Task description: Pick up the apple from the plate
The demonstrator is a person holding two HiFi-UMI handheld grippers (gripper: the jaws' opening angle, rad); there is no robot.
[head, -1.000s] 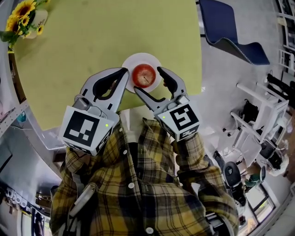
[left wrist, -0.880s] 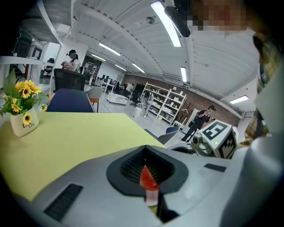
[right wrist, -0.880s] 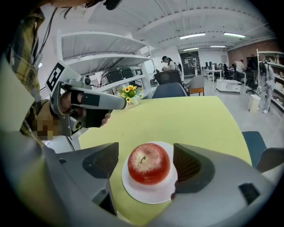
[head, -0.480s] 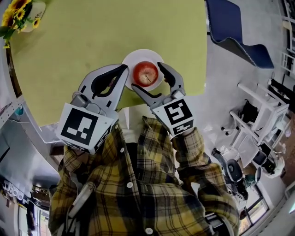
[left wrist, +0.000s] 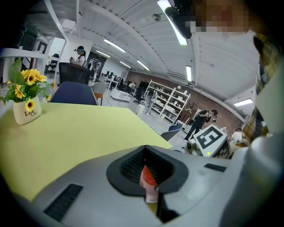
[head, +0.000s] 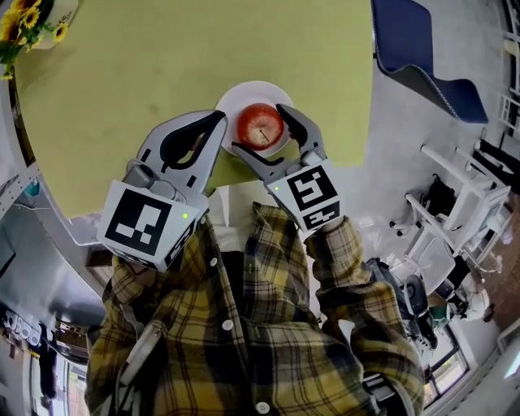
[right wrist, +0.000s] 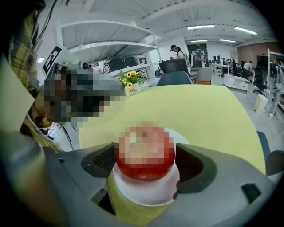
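Observation:
A red apple (head: pixel 260 124) sits on a small white plate (head: pixel 237 97) near the right front edge of the yellow-green table (head: pixel 146 65). My right gripper (head: pixel 257 128) is open, and its jaws have just been opening. They stand on either side of the apple (right wrist: pixel 144 153), low over the plate (right wrist: pixel 146 197), without squeezing it. My left gripper (head: pixel 219 120) hovers just left of the plate, its tips together and nothing held. Through the slit between its jaws in the left gripper view (left wrist: pixel 148 184) a sliver of the apple (left wrist: pixel 146 175) shows.
A white pot of sunflowers (head: pixel 32 20) stands at the table's far left corner. A blue chair (head: pixel 422 57) is beyond the table's right edge, and white frames (head: pixel 455 203) stand on the floor to the right. The plate lies close to the table's front corner.
Both grippers have sunk toward the table. The right jaws have spread wider and now reach further along both sides of the apple. The left gripper stays shut.

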